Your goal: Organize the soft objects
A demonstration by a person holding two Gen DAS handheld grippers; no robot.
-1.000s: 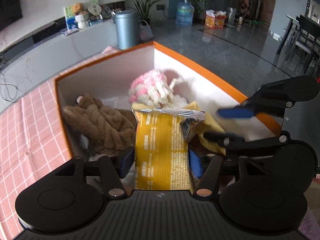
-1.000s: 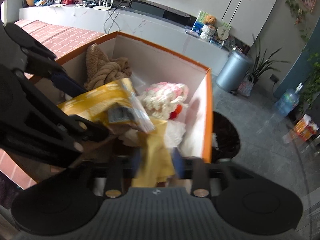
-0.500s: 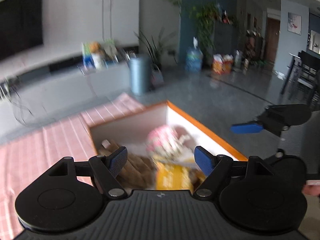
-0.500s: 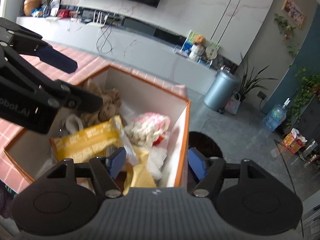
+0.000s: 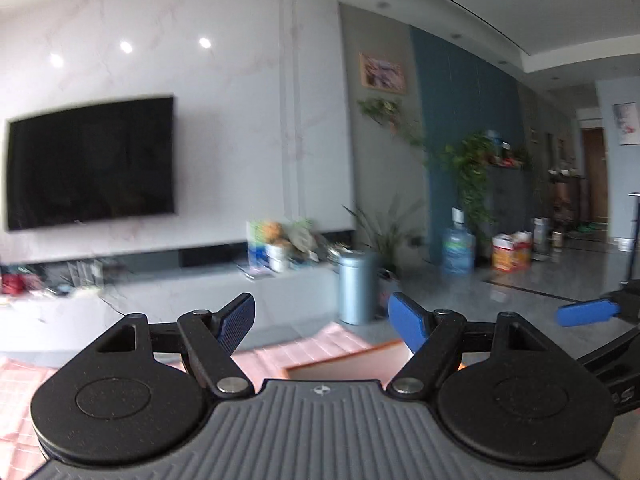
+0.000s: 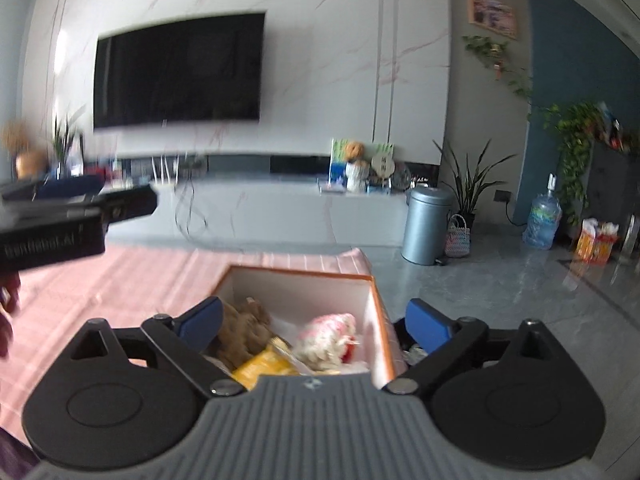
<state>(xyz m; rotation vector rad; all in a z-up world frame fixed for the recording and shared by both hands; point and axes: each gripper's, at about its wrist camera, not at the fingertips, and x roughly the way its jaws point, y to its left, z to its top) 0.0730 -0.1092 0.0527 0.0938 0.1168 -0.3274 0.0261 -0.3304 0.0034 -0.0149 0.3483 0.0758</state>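
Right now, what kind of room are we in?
Most likely a home living room: a wall-mounted television above a long low media console, potted plants along the wall, and a water jug on the floor.

The left gripper [image 5: 321, 318] stood above the orange-rimmed box [image 5: 344, 354], pointing almost level across it, its blue pads spread wide with nothing between them. The right gripper [image 6: 316, 322] hung over the near end of the same box, tilted slightly downward toward it; its jaws had just been opening and stood wide apart, gripping nothing. Each gripper appeared at the edge of the other's wrist view, left of the box in the right one.
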